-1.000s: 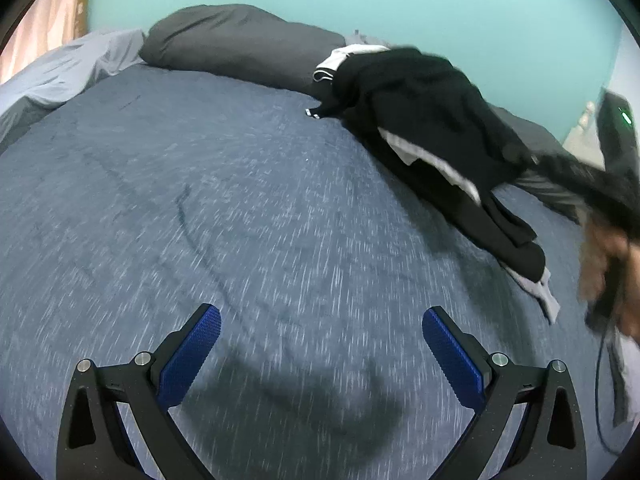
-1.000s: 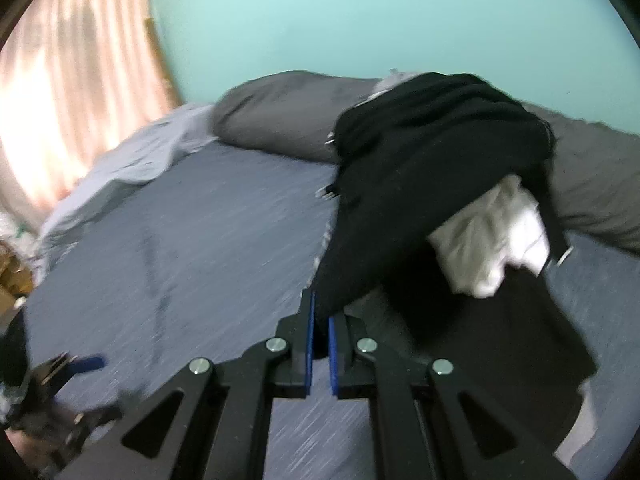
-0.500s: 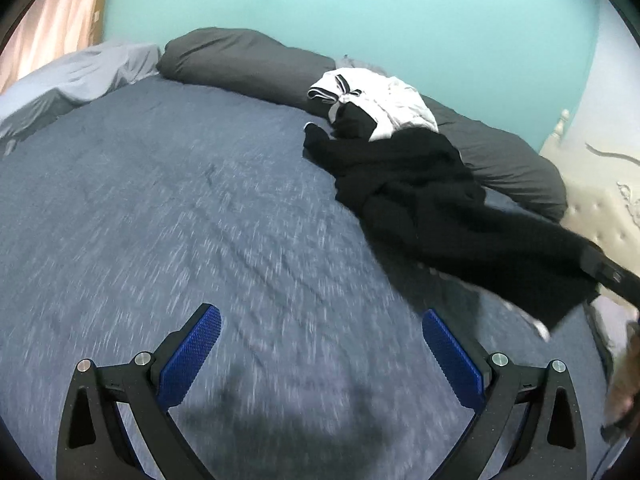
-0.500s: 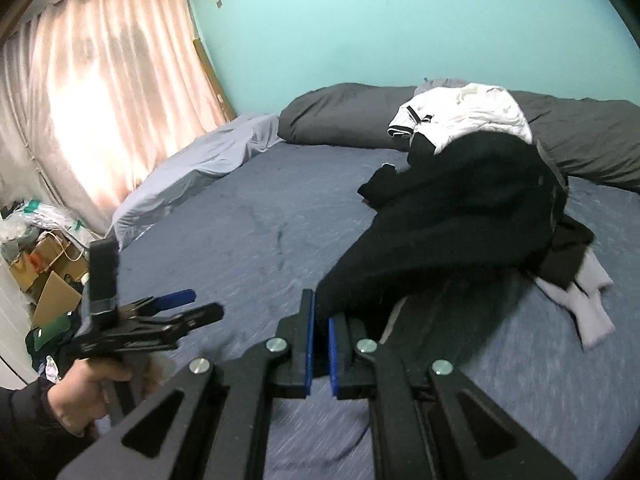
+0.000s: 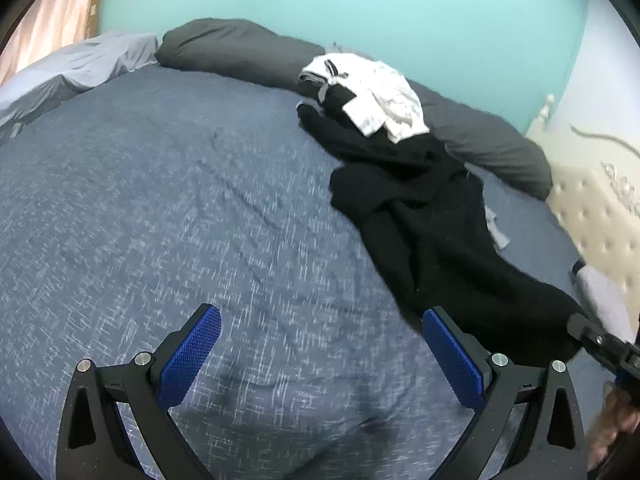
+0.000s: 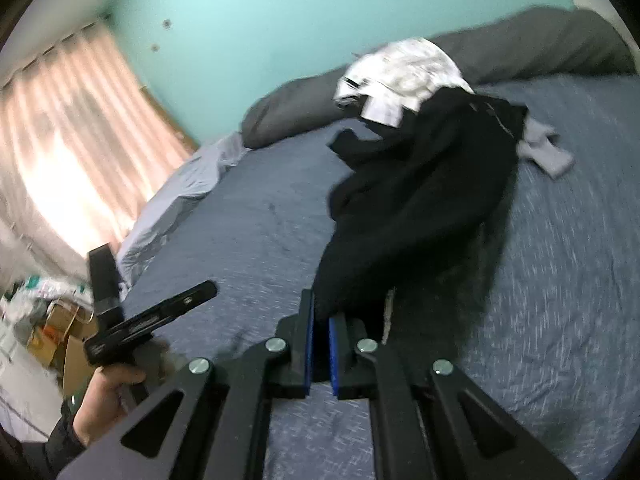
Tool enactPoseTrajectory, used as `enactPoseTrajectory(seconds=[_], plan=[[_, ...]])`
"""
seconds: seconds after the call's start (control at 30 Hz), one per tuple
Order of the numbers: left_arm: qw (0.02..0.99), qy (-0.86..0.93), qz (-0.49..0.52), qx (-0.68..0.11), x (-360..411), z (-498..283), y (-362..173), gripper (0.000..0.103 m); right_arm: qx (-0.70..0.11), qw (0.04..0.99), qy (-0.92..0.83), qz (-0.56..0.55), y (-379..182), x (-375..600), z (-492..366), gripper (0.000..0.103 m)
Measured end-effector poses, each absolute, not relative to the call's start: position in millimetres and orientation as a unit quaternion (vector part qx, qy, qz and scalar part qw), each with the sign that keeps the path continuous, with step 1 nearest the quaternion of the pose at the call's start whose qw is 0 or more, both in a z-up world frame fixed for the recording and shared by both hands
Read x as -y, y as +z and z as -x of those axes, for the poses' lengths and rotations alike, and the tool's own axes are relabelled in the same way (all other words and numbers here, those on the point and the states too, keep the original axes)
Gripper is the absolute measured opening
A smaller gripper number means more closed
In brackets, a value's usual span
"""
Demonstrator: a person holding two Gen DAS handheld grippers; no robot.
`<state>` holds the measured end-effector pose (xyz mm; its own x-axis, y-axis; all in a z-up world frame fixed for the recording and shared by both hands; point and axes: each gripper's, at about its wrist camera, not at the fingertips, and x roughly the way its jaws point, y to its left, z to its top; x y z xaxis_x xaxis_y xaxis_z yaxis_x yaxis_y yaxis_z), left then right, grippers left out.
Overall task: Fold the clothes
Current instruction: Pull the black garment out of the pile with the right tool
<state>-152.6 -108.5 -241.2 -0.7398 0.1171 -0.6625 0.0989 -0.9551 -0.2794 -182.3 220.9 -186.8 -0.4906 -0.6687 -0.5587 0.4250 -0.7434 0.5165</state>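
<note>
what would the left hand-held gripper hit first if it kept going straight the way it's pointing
Most likely the blue bedspread. The open left hand-held gripper holds nothing and points across bare bed. The black garment lies off to the right of that line. Depth is hard to judge through the fisheye.

Backlit glowing curtain (image 6: pixel 60 152), motion blur on bedspread (image 5: pixel 160 220), dark fisheye corners, soft shadows

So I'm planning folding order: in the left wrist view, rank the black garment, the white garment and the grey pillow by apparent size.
Largest to smallest:
1. black garment
2. grey pillow
3. white garment
The pillow lies farther off, so its rank is unsure.
</note>
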Motion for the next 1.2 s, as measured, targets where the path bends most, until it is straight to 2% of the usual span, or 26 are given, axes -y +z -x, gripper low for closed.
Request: enactPoseTrajectory(seconds=[0.17,0.3,0.5,0.53,0.6,0.8,1.2], plan=[[0.009,0.914,0.378,0.148,105,157,-259,0.103,0.207,0.285,-0.848,-0.397,-214,-234,197,0.011],[0.013,0.914,0.377,0.148,99,165,-260,0.103,0.223,0.262,-0.863,-0.371,-221,-250,202,0.032],[0.01,0.914,0.382,0.134,88,174,-267,0.103,0.259,0.232,-0.848,-0.399,-251,-269,213,0.034],[0.007,0.914,0.382,0.137,88,175,-269,0.103,0.263,0.221,-0.848,-0.403,-254,-273,215,0.036],[0.007,0.911,0.387,0.146,88,178,-274,0.103,0.271,0.199,-0.847,-0.411,-260,-281,217,0.049],[0.007,0.908,0.399,0.129,82,184,-286,0.103,0.297,0.136,-0.845,-0.423,-273,-307,224,0.049],[0.002,0.9,0.416,0.13,93,193,-288,0.103,0.287,0.155,-0.839,-0.436,-266,-276,227,0.055]])
